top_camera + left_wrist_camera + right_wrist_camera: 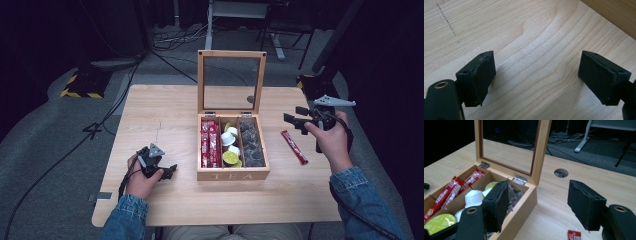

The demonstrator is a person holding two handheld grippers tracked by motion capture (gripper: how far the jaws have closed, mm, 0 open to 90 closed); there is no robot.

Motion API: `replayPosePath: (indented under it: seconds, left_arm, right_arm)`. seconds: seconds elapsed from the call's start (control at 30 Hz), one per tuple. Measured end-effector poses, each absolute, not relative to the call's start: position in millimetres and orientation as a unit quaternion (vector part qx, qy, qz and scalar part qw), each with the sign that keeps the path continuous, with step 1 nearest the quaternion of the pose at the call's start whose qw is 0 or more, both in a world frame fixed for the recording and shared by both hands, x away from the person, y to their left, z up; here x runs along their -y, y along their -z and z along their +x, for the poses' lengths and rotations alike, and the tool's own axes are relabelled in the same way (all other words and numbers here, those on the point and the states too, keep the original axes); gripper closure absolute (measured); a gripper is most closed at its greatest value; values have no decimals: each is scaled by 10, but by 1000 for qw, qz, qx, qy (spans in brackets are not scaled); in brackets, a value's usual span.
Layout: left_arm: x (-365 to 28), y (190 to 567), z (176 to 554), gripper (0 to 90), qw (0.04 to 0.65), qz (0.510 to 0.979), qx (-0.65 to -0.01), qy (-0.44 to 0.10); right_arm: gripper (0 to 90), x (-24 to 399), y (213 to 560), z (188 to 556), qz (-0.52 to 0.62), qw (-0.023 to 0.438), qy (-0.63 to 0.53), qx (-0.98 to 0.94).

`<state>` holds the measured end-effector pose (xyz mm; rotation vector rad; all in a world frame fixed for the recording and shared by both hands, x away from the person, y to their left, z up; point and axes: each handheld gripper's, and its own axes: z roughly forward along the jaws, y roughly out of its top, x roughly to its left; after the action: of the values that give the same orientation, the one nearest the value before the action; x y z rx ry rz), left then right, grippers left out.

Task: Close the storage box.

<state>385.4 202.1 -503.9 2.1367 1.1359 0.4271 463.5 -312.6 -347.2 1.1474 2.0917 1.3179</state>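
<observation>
A wooden tea box (233,174) stands open mid-table, its glass lid (231,80) upright. It holds red sachets (210,142) on the left, white and green capsules (230,146) in the middle, dark tea bags (251,143) on the right. One red sachet (294,147) lies on the table right of the box, its end seen at the bottom of the right gripper view (574,235). My right gripper (295,119) hovers open above it, beside the box's right wall (520,213). My left gripper (171,171) rests open on bare wood (536,50) left of the box, nothing between its jaws.
A round cable hole (561,172) is cut in the table behind the box. The table (165,107) has open wood at the back left and along the front edge. Cables, a desk leg and stands occupy the dark floor beyond.
</observation>
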Motion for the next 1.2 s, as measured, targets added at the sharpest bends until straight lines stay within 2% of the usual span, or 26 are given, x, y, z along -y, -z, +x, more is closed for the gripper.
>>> replayPosePath:
  seconds: [0.27, 0.7, 1.2]
  left_arm:
    - [-2017, 5040, 3849, 149, 335, 817, -438, -167]
    - [-2029, 5035, 3851, 152, 334, 820, -435, -165]
    - [-2027, 5041, 3852, 152, 335, 815, -442, -168]
  right_arm:
    - [341, 3018, 3304, 4855, 402, 212, -480, -750]
    - [338, 2877, 3105, 5432, 392, 224, -494, -743]
    - [338, 2680, 3039, 5987, 379, 218, -501, -747]
